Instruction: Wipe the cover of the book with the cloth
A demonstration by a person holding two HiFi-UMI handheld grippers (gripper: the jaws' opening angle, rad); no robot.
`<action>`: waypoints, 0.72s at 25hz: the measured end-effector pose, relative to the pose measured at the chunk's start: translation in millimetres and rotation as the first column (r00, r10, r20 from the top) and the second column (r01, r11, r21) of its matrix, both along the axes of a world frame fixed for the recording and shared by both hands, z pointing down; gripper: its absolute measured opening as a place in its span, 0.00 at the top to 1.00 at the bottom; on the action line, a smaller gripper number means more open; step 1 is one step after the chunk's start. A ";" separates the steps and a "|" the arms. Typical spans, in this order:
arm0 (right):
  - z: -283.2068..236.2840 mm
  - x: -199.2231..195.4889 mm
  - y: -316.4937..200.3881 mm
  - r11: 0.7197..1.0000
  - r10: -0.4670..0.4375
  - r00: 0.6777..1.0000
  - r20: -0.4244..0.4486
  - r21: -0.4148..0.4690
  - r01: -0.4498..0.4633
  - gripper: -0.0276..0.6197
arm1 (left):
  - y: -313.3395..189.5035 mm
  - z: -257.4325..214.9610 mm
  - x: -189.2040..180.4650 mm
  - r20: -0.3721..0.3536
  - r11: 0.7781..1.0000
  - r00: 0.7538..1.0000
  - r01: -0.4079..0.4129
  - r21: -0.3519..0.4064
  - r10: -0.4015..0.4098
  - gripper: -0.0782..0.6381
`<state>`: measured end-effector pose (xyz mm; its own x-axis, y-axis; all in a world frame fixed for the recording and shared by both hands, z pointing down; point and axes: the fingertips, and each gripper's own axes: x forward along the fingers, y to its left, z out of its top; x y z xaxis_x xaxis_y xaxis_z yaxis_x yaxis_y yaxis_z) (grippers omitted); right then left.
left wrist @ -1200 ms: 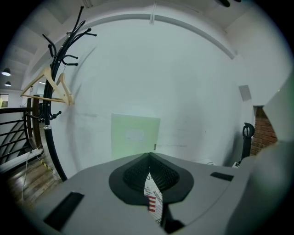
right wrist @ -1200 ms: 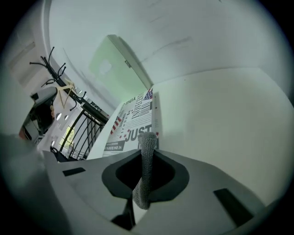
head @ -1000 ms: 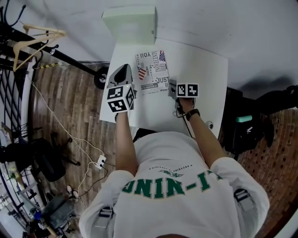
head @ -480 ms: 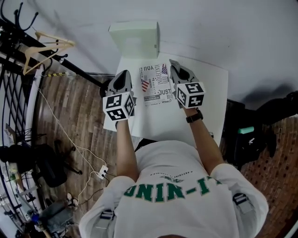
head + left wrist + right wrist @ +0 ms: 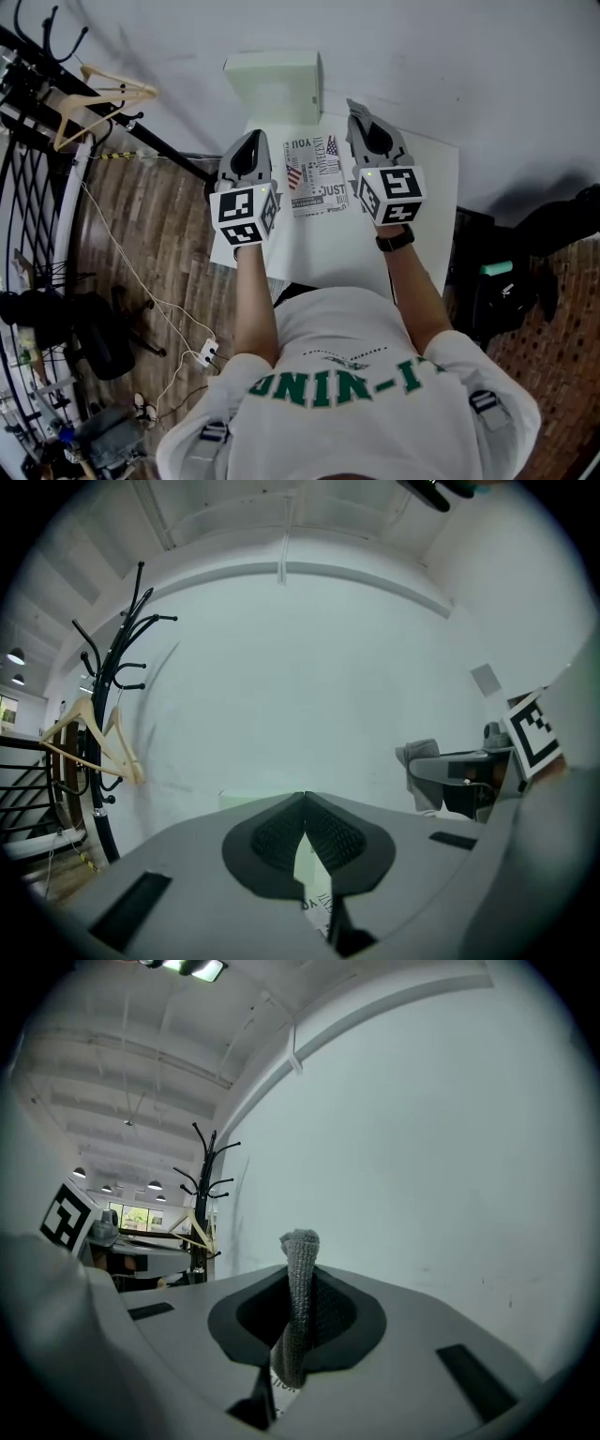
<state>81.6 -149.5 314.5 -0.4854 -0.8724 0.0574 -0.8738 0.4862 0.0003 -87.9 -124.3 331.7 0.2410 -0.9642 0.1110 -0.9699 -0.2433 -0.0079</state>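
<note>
Two grippers: you hold the left gripper point(image 5: 249, 141) and the right gripper point(image 5: 356, 114) raised over the white bench point(image 5: 427, 192), one on either side of the book point(image 5: 315, 174).
Left fingers point(image 5: 277, 836): pressed together at the tips with nothing between them. Through the slit below the tips you can see a strip of the printed cover.
Right fingers point(image 5: 337, 1318): pinching a fold of the grey knit cloth point(image 5: 298, 1302), which stands up past the tips as a narrow ridge.
Book: flat on the bench, cover up, below and between both pairs of fingers. A pale green box point(image 5: 274, 75) sits beyond it.
Cloth handling: it looks soft, limp and light. Only a small bunch shows past the fingers, so press it down flat to get a wiping face.
Book handling: it looks thin and light, probably with a smooth cover, so it may slide under the stroke. Pin the edge nearest your left fingers with their closed tips while you wipe.
</note>
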 end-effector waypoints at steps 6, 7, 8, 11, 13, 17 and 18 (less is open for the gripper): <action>6.8 2.3 5.8 1.000 0.009 1.000 0.003 -0.020 -0.009 0.91 | 5.6 -1.1 -1.2 0.006 1.000 1.000 0.000 -0.001 0.000 0.87; 7.7 3.0 7.3 1.000 0.011 1.000 0.005 -0.025 -0.011 0.91 | 6.9 -0.9 -1.6 0.007 1.000 1.000 0.001 -0.002 -0.001 0.87; 8.7 4.1 8.9 0.999 0.014 1.000 0.008 -0.030 -0.014 0.91 | 8.2 -0.4 -1.8 0.008 1.000 1.000 0.001 -0.004 -0.001 0.87; 11.4 8.0 13.8 0.999 0.022 1.000 0.010 -0.042 -0.021 0.91 | 11.9 1.5 -0.3 0.011 1.000 1.000 -0.003 -0.009 0.003 0.87; 12.5 10.7 17.3 0.999 0.026 1.000 0.009 -0.046 -0.026 0.91 | 14.0 1.2 1.0 0.011 1.000 1.000 -0.007 -0.009 0.007 0.87; 16.3 17.4 23.8 0.998 0.028 1.000 -0.001 -0.054 -0.028 0.91 | 17.9 4.8 5.1 0.012 1.000 1.000 -0.010 -0.013 0.010 0.87; 18.3 19.3 25.2 0.998 0.027 1.000 -0.004 -0.057 -0.027 0.91 | 18.8 7.9 6.5 0.012 1.000 1.000 -0.010 -0.018 0.010 0.87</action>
